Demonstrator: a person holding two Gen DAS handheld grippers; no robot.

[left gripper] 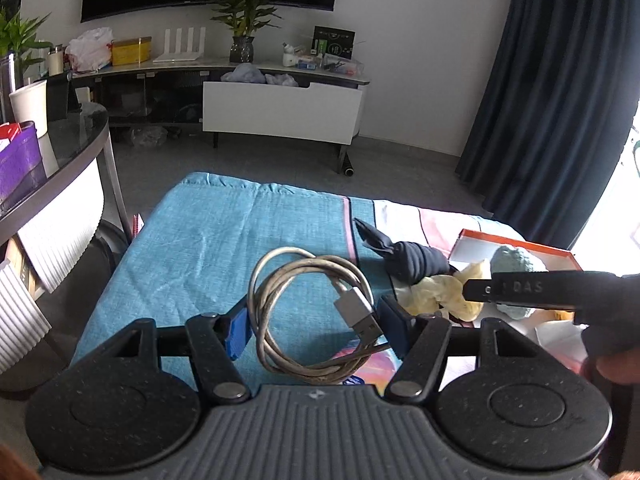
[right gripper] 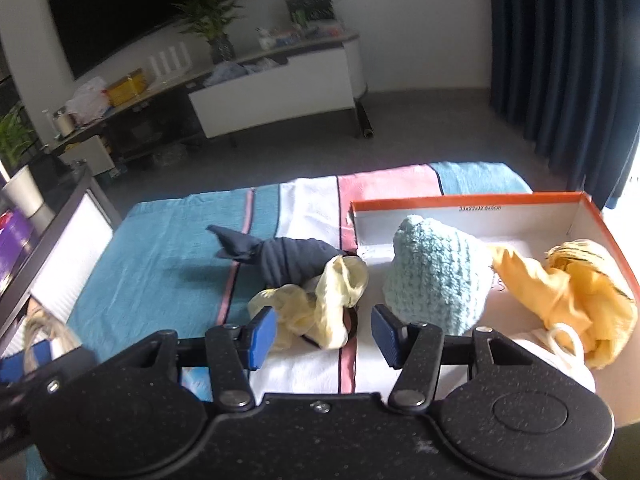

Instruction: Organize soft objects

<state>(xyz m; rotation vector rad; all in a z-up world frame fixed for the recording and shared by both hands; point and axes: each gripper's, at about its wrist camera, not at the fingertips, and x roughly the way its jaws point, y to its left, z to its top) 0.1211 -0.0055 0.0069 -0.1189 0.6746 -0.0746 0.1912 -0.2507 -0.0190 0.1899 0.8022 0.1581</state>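
Observation:
My left gripper point(left gripper: 318, 326) is open around a coiled grey USB cable point(left gripper: 310, 312) lying on the striped cloth point(left gripper: 208, 240); the jaws stand apart on either side of the coil. My right gripper point(right gripper: 324, 336) is open just above a pale yellow cloth point(right gripper: 320, 304). A dark navy rolled cloth point(right gripper: 280, 260) lies just beyond it. A light blue knitted hat point(right gripper: 436, 276) and an orange-yellow cloth point(right gripper: 576, 296) sit in the orange-rimmed box point(right gripper: 460, 200). In the left wrist view the right gripper's finger point(left gripper: 516, 288) reaches over the yellow cloth point(left gripper: 436, 292).
A dark glass table point(left gripper: 60, 148) with a purple box stands at the left. A TV cabinet point(left gripper: 280, 108) with plants and clutter lines the far wall. Dark blue curtains point(left gripper: 560, 100) hang at the right. White cord point(right gripper: 564, 340) lies by the box's near end.

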